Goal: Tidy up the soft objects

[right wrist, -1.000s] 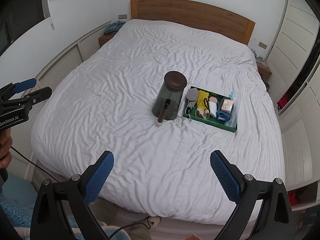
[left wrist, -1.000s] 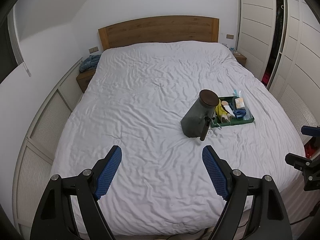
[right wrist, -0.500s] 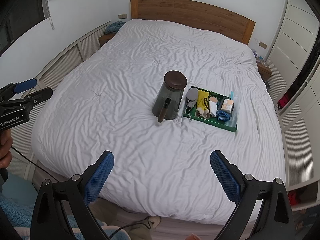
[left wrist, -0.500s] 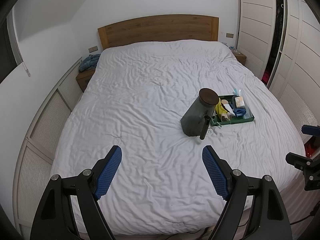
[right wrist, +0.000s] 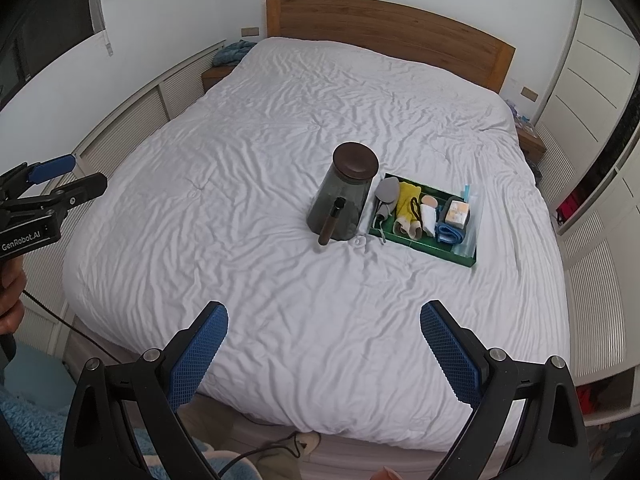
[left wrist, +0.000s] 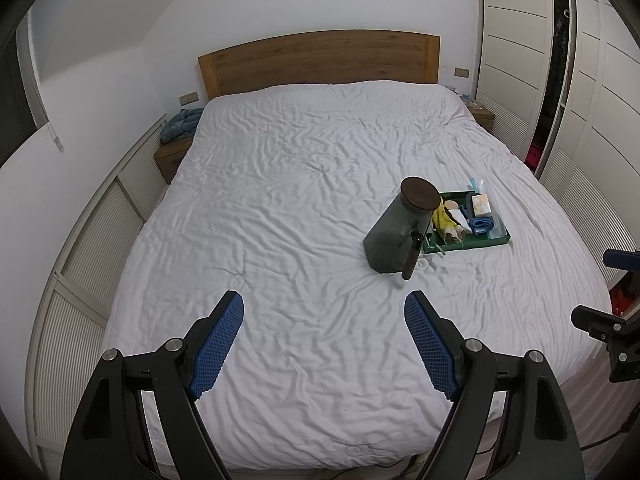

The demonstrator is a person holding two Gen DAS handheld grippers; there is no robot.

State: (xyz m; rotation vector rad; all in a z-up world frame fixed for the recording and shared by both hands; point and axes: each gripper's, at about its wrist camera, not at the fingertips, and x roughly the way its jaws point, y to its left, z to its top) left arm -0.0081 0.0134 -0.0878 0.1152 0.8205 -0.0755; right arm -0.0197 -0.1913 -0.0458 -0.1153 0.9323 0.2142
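Ahead of both our grippers, a green tray (right wrist: 434, 247) lies on the white bed cover (right wrist: 248, 184), packed with soft things side by side: a grey pouch (right wrist: 387, 192) at its left end, then a yellow cloth (right wrist: 407, 205), a white roll (right wrist: 428, 218), a folded blue cloth (right wrist: 450, 234) with a small pale box (right wrist: 457, 213) on it, and clear wrapped sticks (right wrist: 472, 220) along the right end. A dark glass jug (right wrist: 344, 196) with a brown lid stands just beside the tray's left end, its handle pointing back toward us.

From our left gripper (left wrist: 324, 312) the tray (left wrist: 466, 245) and jug (left wrist: 394, 236) sit ahead and to the right; from our right gripper (right wrist: 324, 322) they sit almost straight ahead. Both grippers hang over the near edge of the bed, well apart from the tray, each with its blue pads (right wrist: 450, 356) spread wide and holding nothing.

Far beyond the tray stands a wooden headboard (right wrist: 384, 28), with white cupboards (left wrist: 516, 64) to the right and a blue bundle (left wrist: 180, 124) on a nightstand to the left.
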